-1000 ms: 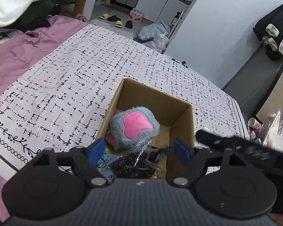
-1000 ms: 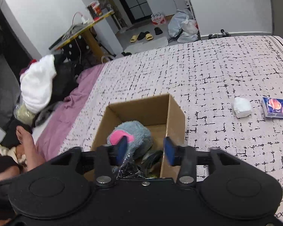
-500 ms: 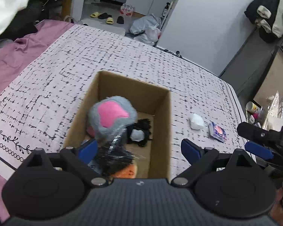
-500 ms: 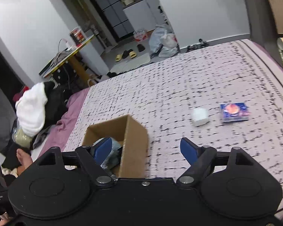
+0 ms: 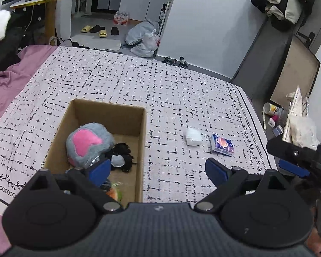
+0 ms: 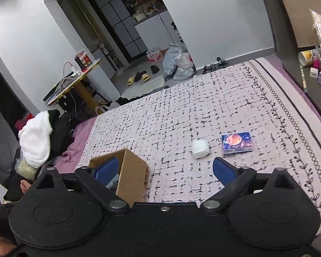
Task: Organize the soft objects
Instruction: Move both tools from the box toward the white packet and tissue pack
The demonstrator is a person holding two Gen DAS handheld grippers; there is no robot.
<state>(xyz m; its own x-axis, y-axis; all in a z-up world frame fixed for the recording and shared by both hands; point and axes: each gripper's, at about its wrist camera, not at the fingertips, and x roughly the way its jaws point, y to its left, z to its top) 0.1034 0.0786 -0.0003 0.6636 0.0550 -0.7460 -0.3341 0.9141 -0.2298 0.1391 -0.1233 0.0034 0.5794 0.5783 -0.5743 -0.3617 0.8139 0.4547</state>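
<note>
An open cardboard box (image 5: pixel 143 128) stands on the patterned bedspread. It holds a grey plush with a pink patch (image 5: pixel 87 145), a black fluffy item (image 5: pixel 123 157) and some wrapped things under my left fingers. To its right lie a white soft pack (image 5: pixel 193 137) and a blue tissue pack (image 5: pixel 222 146). My left gripper (image 5: pixel 158 169) hangs open over the box's near right corner with nothing between its fingers. My right gripper (image 6: pixel 165 169) has its jaws opening, empty, above the bedspread between the box (image 6: pixel 132 171) and the white pack (image 6: pixel 200 148), with the blue pack (image 6: pixel 237 142) beyond.
The bedspread (image 5: pixel 139 81) ends at a purple sheet (image 5: pixel 8 85) on the left. A pile of white and dark clothes (image 6: pixel 35 141) and a person's bare foot (image 6: pixel 24 185) lie left of the bed. Small bottles and boxes (image 6: pixel 312 64) crowd the right bedside.
Both grippers have drawn back from inside the box and shifted right, opening wide. The crinkly wrapped item stays in the box. The white and blue packs have come into the left view.
</note>
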